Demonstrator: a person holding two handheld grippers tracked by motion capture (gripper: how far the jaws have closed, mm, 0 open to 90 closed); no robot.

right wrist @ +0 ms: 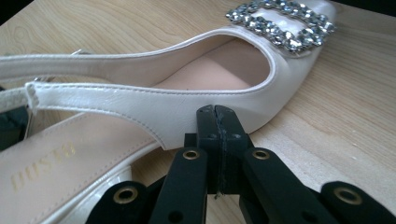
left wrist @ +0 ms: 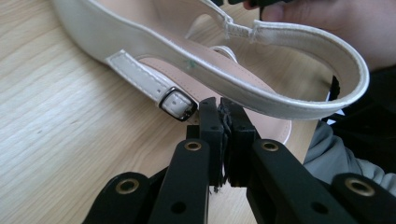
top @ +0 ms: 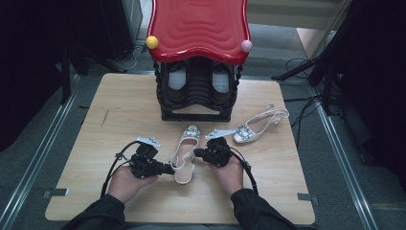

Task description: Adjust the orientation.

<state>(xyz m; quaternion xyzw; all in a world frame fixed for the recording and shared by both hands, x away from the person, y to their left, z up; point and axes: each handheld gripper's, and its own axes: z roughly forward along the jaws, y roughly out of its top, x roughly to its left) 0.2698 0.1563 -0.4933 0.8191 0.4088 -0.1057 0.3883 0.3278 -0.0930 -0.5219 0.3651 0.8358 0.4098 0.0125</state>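
White shoes [top: 186,153] [top: 258,125]: two; claws [top: 168,168] [top: 197,153]: two.

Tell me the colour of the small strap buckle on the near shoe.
Silver metal frame around a white strap; the small strap buckle shows best in the left gripper view.

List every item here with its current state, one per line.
Left gripper: shut, tips at near shoe's side.
Right gripper: shut, against near shoe's side.
Near shoe: flat on table, strap buckled.
Far shoe: lying on table, untouched.
Shoe rack: upright, shoes inside.

Red rack top [top: 198,28] hides the 2 dark shoes' [top: 178,76] toes; maker's print [right wrist: 42,165] blurred.
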